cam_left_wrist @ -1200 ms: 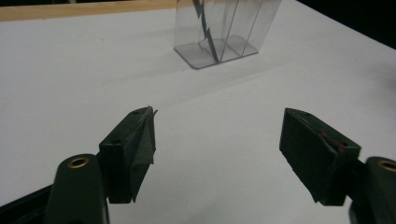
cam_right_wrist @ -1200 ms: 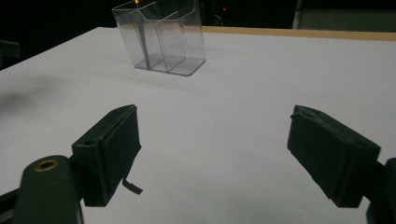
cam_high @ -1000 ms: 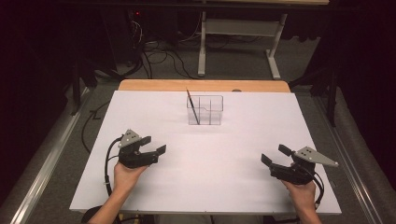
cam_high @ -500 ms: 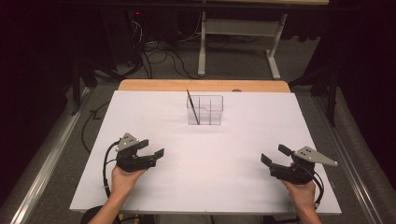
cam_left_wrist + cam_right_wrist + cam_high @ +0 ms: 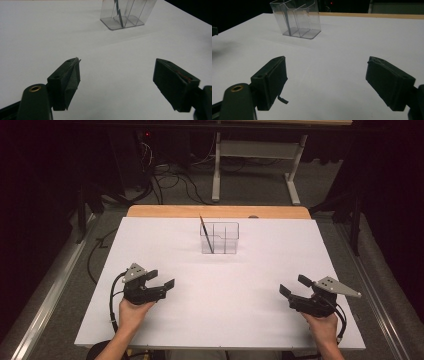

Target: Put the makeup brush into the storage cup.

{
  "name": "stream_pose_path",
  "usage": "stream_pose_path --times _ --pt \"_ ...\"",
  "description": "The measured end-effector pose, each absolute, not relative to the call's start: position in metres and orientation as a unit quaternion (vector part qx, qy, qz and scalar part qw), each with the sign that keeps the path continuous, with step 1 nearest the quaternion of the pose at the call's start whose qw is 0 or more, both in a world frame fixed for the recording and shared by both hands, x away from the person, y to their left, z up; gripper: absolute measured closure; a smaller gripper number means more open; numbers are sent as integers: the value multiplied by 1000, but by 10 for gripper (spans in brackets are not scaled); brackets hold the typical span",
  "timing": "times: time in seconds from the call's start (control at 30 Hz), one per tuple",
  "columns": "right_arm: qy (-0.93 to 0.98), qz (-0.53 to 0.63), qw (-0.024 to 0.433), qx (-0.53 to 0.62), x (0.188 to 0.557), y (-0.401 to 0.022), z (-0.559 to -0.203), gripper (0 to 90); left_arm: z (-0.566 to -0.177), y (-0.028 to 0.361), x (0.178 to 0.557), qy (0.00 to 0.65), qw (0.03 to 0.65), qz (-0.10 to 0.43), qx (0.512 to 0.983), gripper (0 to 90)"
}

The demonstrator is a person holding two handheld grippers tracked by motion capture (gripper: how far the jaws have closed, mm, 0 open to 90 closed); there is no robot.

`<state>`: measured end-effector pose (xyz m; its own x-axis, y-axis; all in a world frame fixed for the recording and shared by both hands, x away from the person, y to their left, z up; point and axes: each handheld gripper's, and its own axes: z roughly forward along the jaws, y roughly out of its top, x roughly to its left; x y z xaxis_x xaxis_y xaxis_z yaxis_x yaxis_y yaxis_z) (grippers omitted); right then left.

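A clear plastic holder with several compartments stands on the white table near its far middle. A thin dark pencil leans upright in its left compartment. The holder and pencil appear ahead in the left gripper view, and the holder in the right gripper view. My left gripper rests low at the front left, open and empty. My right gripper sits at the front right, also open with nothing between its jaws.
A wooden strip runs along the table's far edge. Beyond it are a desk frame and loose cables on the floor. A metal rail runs along the table's left side.
My left gripper has drifted slightly toward the front left. The right gripper has stayed put.
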<state>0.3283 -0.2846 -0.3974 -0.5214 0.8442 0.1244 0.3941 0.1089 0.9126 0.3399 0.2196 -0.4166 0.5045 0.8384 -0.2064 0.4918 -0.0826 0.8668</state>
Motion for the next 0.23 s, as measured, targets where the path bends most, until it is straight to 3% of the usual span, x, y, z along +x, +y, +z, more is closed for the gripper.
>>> stream_pose_path --times 0.23 --pt "709 507 223 437 328 -285 -397 186 -417 219 341 461 492 181 716 224"
